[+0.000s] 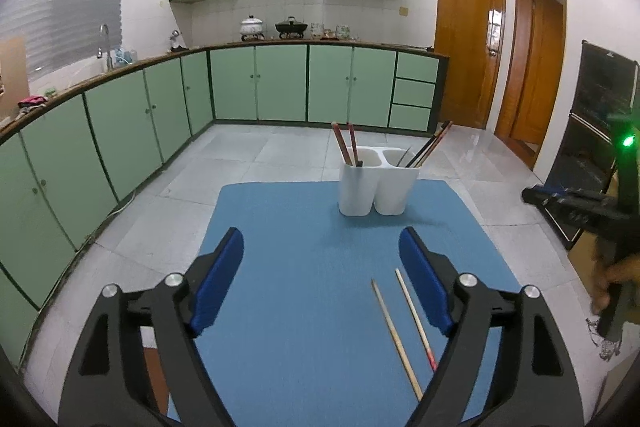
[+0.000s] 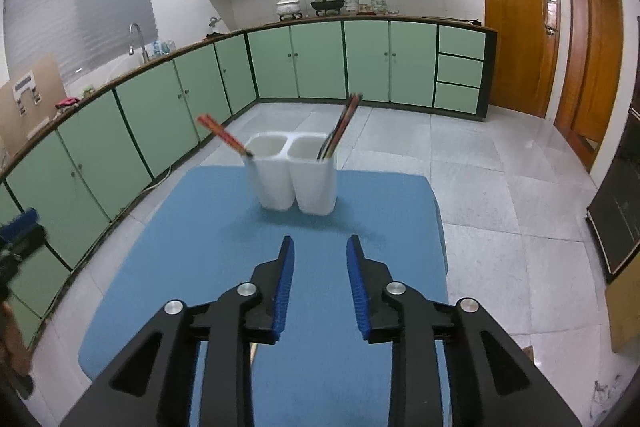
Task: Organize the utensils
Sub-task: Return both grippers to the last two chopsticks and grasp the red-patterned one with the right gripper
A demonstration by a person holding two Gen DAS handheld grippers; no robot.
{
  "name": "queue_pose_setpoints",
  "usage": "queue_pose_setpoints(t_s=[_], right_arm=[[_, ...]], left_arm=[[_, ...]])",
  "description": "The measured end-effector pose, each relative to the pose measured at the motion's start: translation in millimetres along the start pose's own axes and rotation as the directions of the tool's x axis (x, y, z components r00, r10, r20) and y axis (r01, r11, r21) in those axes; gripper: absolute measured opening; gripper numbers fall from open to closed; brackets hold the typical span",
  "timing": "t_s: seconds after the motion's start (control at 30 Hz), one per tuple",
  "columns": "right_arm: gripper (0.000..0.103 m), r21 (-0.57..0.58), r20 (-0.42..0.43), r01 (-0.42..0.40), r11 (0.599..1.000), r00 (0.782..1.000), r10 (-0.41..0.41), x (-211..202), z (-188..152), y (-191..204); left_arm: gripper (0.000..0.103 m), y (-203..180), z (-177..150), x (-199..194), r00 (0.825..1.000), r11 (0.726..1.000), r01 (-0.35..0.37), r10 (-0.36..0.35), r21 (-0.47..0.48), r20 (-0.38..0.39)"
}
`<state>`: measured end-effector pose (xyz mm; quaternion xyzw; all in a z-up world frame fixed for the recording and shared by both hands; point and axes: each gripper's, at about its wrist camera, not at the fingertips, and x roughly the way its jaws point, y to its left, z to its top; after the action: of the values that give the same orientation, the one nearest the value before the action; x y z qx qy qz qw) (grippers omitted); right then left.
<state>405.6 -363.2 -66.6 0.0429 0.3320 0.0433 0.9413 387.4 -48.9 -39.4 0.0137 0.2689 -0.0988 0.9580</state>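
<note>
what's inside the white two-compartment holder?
White holder: left compartment holds red-brown chopsticks; right compartment holds dark chopsticks plus a thin item I can't identify. Their lower ends are hidden by the walls.

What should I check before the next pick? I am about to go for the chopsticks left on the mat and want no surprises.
1. Chopsticks free to pick: ok, two lie on the blue mat, close together, apart from the holder.
2. Left gripper ready: ok, jaws wide and empty, the pair lies near its right finger.
3. Right gripper ready: ok, jaws partly open, nothing between them.
4. Holder upright: ok, it stands at the mat's far end.
5. Room in the holder: ok, both compartments hold only a few utensils.
6. Chopsticks in the right gripper's view: not ok, not clearly in sight there.
</note>
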Motion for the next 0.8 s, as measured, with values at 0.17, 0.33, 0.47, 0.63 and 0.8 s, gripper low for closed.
queue_pose_setpoints(t_s=[0.17,0.33,0.47,0.63,0.8], right_arm=[[0.033,-0.017,0.007,-0.003,1.000,1.000,0.003,-5.0,-31.2,9.2],[0.038,-0.056,0.032,0.008,0.998,0.999,-0.006,-14.8,-60.8,23.8],[0.047,-0.085,0.082,0.025,0.996,0.996,-0.018,-30.1,-83.3,36.0],[0.053,-0.077,0.115,0.037,0.996,0.993,-0.028,-40.9,-126.4,51.0],[0.054,-0.063,0.072,0.045,0.997,0.997,-0.041,-26.7,-180.0,62.2]], left_arm=[[0.083,-4.6,-19.8,-31.9,1.000,1.000,-0.009,0.009,-0.002,0.021],[0.086,-8.3,-36.8,-52.1,0.999,1.000,-0.012,0.012,0.003,0.032],[0.088,-11.1,-50.4,-60.3,0.999,1.000,-0.016,0.016,-0.003,0.034],[0.090,-10.2,-78.2,-67.5,0.999,0.999,-0.035,0.036,-0.020,0.025],[0.093,0.5,-118.7,-71.6,0.997,0.996,-0.073,0.074,-0.041,0.019]])
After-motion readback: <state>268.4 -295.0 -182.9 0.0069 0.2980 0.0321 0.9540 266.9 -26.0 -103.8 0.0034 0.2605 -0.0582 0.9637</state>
